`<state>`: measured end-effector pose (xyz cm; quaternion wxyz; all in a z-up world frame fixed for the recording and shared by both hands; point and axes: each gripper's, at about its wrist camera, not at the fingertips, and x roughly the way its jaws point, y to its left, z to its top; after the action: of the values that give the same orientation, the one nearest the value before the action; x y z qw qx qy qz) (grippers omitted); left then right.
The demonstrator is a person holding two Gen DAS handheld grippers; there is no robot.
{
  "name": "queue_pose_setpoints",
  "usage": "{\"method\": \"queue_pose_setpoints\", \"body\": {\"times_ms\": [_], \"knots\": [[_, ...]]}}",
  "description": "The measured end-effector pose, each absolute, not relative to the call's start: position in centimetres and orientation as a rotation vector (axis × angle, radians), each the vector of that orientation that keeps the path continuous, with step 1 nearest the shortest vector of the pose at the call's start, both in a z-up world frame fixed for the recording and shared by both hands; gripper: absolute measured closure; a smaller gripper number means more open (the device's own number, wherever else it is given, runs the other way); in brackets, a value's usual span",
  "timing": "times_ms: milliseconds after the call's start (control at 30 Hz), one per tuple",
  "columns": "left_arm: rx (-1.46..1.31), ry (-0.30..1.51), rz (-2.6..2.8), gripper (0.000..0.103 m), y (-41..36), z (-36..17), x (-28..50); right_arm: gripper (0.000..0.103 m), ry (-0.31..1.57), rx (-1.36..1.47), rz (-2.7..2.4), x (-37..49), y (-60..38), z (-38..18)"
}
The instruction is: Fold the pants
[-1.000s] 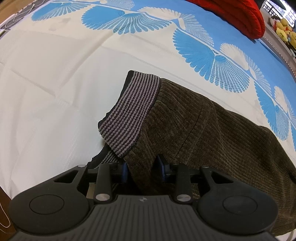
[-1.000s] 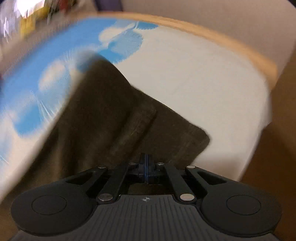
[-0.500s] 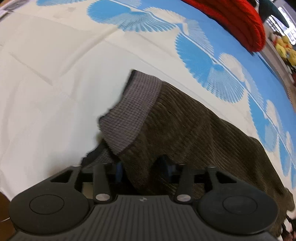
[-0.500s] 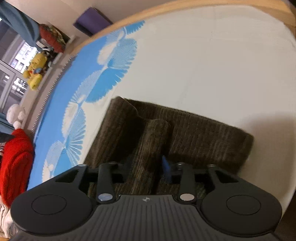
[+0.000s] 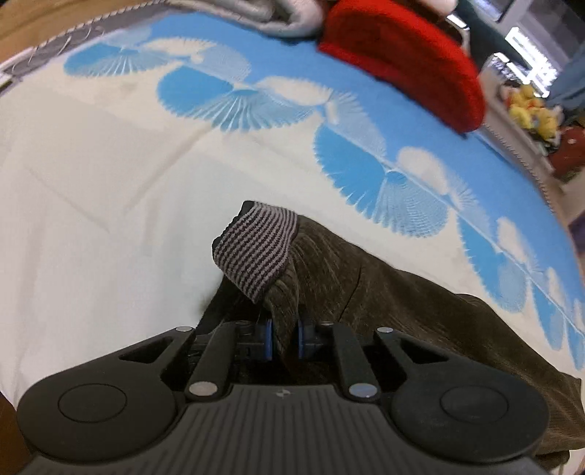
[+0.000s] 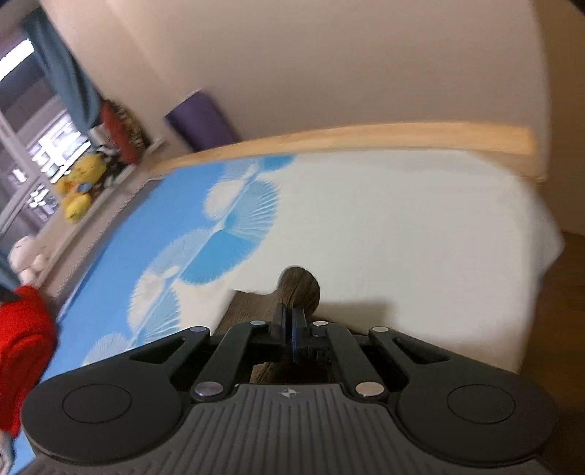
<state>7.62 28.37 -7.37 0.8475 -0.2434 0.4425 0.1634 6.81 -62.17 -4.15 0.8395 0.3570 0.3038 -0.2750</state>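
Dark brown corduroy pants [image 5: 402,303] with a grey-and-black striped waistband [image 5: 256,248] lie on the bed, running off to the right. In the left wrist view my left gripper [image 5: 285,339] has its jaws closing on a raised fold of corduroy just below the waistband, and its blue pads press on the cloth. In the right wrist view my right gripper [image 6: 290,329] has its jaws closing too. They pinch a bunched end of the pants [image 6: 299,288], which sticks up past the fingertips. The rest of the pants is hidden behind that gripper's body.
The bedspread [image 5: 91,204] is white with blue fan shapes. A red garment [image 5: 402,62] and a grey blanket [image 5: 278,14] lie at the far side. The wooden bed frame [image 6: 365,137], a purple roll [image 6: 201,120] and plush toys [image 6: 82,186] line the edges. The floor [image 6: 570,292] drops off at the right.
Half a second ago both grippers stood open around folds of the pants; now both have shut on the cloth. The left one has risen, and the waistband has come up with it.
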Motion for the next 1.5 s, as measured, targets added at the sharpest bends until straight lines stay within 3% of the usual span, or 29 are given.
{"method": "queue_pose_setpoints", "body": {"times_ms": [167, 233, 433, 500, 567, 600, 733, 867, 1233, 1500], "knots": [[-0.477, 1.203, 0.280, 0.089, 29.1, -11.1, 7.2, 0.101, 0.896, 0.827, -0.623, 6.6, -64.3, -9.5], [-0.460, 1.191, 0.234, 0.088, 29.3, -10.7, 6.9, 0.101, 0.897, 0.792, -0.609, 7.0, -64.2, -9.5], [-0.448, 1.063, 0.280, 0.069, 30.0, -7.9, 5.6, 0.099, 0.909, 0.736, -0.629, 7.8, -63.6, -8.8], [-0.319, 0.988, 0.371, 0.064, 29.4, -6.3, 5.3, 0.088, 0.924, 0.722, -0.647, 7.7, -63.2, -8.9], [-0.156, 0.903, 0.449, 0.064, 28.0, -5.0, 5.4, 0.059, 0.930, 0.680, -0.677, 7.6, -62.7, -8.6], [-0.117, 0.868, 0.447, 0.064, 27.6, -4.6, 5.6, 0.057, 0.929, 0.657, -0.691, 7.4, -62.5, -8.3], [-0.146, 0.904, 0.292, 0.065, 26.4, -5.6, 6.9, 0.057, 0.918, 0.734, -0.657, 7.0, -63.3, -9.0], [-0.105, 1.198, 0.343, 0.064, 26.6, -10.6, 9.3, 0.057, 0.963, 0.827, -0.605, 7.6, -63.6, -10.8], [-0.146, 0.981, 0.291, 0.063, 23.3, -7.1, 10.9, 0.056, 0.941, 0.816, -0.624, 8.4, -63.5, -11.7], [-0.083, 1.021, 0.279, 0.063, 21.4, -7.8, 11.4, 0.056, 0.961, 0.752, -0.615, 8.8, -63.1, -11.6]]}}
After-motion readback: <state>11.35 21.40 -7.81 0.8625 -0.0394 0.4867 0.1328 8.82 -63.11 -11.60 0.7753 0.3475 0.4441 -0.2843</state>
